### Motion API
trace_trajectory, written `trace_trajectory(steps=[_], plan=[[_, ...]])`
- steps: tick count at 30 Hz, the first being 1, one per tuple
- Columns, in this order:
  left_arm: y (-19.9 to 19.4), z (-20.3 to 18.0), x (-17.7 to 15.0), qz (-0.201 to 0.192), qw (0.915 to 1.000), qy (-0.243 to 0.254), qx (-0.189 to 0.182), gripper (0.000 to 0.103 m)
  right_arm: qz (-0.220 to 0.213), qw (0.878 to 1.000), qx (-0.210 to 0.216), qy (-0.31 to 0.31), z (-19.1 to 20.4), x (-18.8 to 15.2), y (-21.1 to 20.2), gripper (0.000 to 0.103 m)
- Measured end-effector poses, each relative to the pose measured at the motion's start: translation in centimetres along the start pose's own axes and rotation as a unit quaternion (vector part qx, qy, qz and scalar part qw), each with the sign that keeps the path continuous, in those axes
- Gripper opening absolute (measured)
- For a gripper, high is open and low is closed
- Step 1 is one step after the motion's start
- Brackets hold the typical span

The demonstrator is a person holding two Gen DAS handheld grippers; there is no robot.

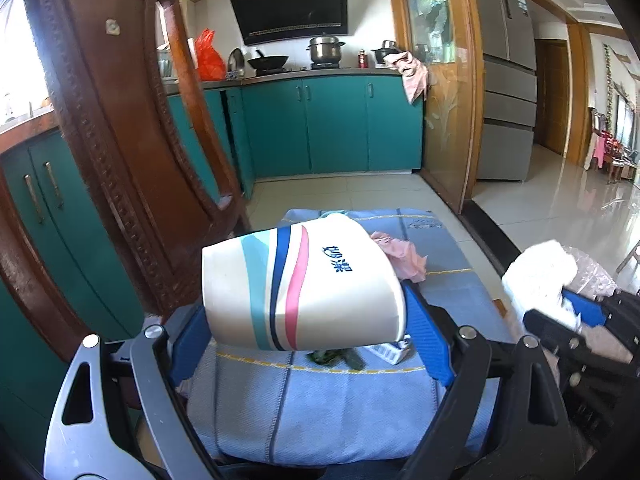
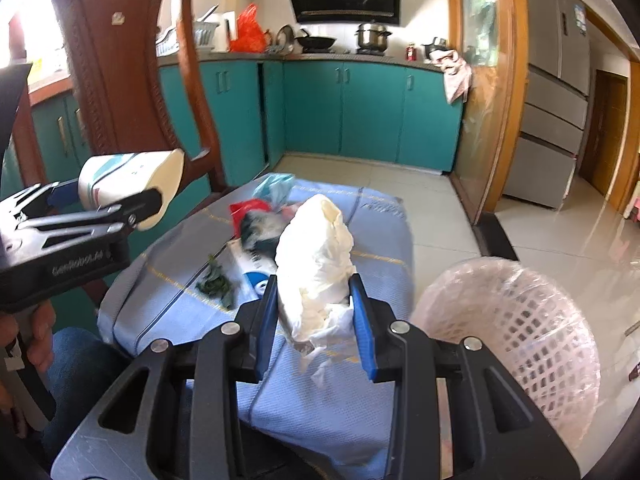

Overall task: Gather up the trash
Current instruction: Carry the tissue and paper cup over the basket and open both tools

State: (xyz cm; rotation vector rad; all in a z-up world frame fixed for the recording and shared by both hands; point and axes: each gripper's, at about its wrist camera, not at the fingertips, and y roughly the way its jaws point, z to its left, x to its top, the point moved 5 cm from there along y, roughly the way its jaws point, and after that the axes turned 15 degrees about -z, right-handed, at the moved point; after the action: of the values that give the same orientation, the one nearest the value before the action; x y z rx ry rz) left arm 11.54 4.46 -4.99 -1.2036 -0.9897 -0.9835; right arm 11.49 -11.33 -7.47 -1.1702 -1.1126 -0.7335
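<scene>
A paper cup (image 1: 302, 284), white with teal, navy and pink stripes and blue characters, is being pinched on its side between the blue pads of the left gripper (image 1: 308, 328), lifted clear of the blue cloth (image 1: 320, 412) that is covering the table. In the right wrist view the same cup (image 2: 132, 184) is being held out to the left, in front of a carved wooden chair (image 2: 120, 60). A crumpled white tissue wad (image 2: 316, 264) is being squeezed upright between the fingers of the right gripper (image 2: 318, 324), its torn lower end hanging just above the cloth. A white lattice waste basket (image 2: 516, 340) lined with a clear bag is being seen just to the right of that gripper, beside the table edge. More litter is lying on the cloth beyond the tissue: a dark green leafy scrap (image 2: 216, 280), a white-and-blue carton (image 2: 252, 264), a red wrapper (image 2: 248, 208) and a light blue plastic bag (image 2: 276, 186). A pink crumpled piece (image 1: 400, 256) is lying just behind the cup in the left wrist view. Teal kitchen cabinets (image 2: 360, 112) are lining the far wall.
</scene>
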Motion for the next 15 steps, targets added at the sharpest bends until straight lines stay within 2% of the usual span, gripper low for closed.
trace_trajectory(steps=[4,7,11,15], plan=[[0.1,-2.9,0.8,-0.004,0.9991,-0.001,-0.042,0.087,-0.015,0.999,-0.042,0.014,-3.5,0.5,-1.3,0.035],[0.6,-6.7,1.0,0.001,0.9947,-0.002,-0.103,0.087,-0.019,0.996,-0.085,0.029,-7.1,0.2,-2.8,0.035],[1.7,-13.5,0.4,0.026,0.9761,-0.002,-0.216,0.087,-0.01,0.988,-0.145,0.056,-12.1,-1.4,-5.0,0.035],[3.2,-20.2,-1.2,0.071,0.9499,-0.002,-0.304,0.087,-0.001,0.977,-0.198,0.082,-16.4,-3.2,-7.6,0.035]])
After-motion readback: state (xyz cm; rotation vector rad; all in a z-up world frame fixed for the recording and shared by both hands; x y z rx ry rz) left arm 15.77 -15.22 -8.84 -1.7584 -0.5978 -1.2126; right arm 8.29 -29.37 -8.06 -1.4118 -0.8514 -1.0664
